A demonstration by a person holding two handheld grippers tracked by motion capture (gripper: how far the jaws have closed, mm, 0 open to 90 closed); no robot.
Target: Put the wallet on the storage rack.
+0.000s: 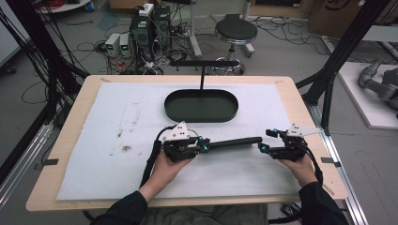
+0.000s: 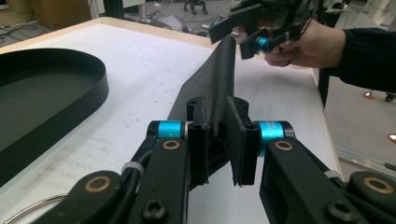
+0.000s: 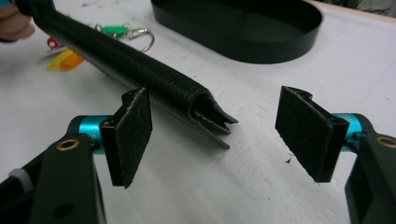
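A white mat (image 1: pixel 117 140) is spread over a wooden table (image 1: pixel 70 122) in a cable-strewn workroom. Nearest the person, a long black rolled sleeve (image 1: pixel 234 141) is being held level just above the mat between the two grippers. Its near end is being clamped by the left gripper (image 2: pixel 218 140), jaws pressed tight on it. Its far end is being flanked by the right gripper (image 3: pixel 215 135), whose pads (image 3: pixel 133 130) are standing wide and apart from it. Some coloured keyrings (image 3: pixel 70 56) are lying beside the sleeve. Farther back, a black oval tray (image 1: pixel 201 106) is resting on the mat.
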